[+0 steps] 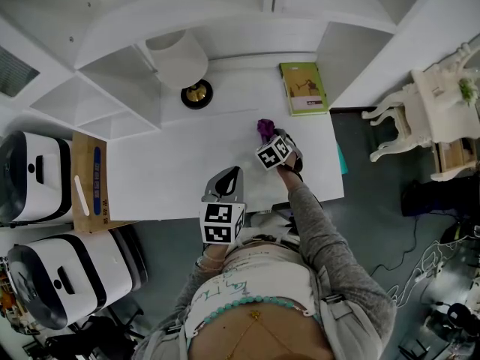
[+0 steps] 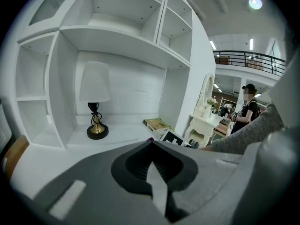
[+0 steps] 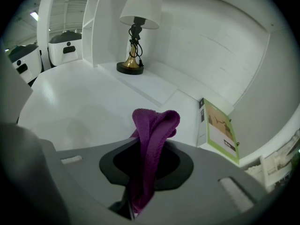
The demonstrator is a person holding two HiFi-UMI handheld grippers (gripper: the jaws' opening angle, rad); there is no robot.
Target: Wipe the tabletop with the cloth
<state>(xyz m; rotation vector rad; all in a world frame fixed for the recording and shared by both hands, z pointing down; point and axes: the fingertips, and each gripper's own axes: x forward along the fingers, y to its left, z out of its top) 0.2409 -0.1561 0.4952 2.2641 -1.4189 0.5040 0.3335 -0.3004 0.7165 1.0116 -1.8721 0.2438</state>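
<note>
A purple cloth (image 3: pixel 151 144) is bunched between the jaws of my right gripper (image 3: pixel 140 191), which is shut on it. In the head view the cloth (image 1: pixel 265 128) sticks out past the right gripper (image 1: pixel 268 139) over the right part of the white tabletop (image 1: pixel 172 163). My left gripper (image 1: pixel 227 184) hovers at the table's front edge with its jaws closed together and nothing between them; in the left gripper view the left gripper (image 2: pixel 157 182) points toward the back shelves.
A lamp with a brass base (image 1: pixel 196 94) stands at the back of the table, and a green book (image 1: pixel 303 88) lies at the back right. White shelving (image 1: pixel 112 96) borders the left side. A white ornate side table (image 1: pixel 420 118) stands on the floor to the right.
</note>
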